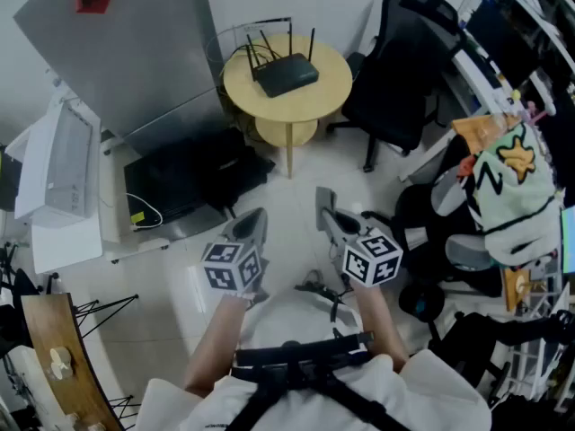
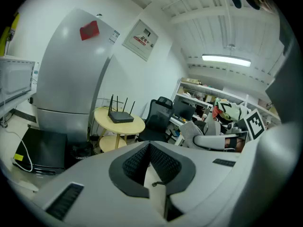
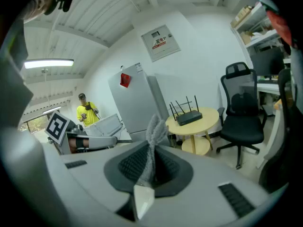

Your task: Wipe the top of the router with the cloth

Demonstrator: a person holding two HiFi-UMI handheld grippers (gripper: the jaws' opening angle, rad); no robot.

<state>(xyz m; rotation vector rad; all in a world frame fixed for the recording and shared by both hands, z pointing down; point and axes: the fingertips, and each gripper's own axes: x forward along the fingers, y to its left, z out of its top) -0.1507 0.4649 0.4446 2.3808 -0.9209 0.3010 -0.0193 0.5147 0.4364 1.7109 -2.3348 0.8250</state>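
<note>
While one router [image 1: 286, 73] with four antennas sat on one table [image 1: 334, 88], the right gripper [image 1: 325, 206] pinched one cloth [image 3: 154, 136]; the left gripper [image 1: 253, 221] held its jaws together, empty.

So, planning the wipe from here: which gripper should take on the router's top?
Right. The right gripper is shut on the grey cloth, while the left gripper is shut on nothing. Both stand about equally far from the router on the round table.
</note>
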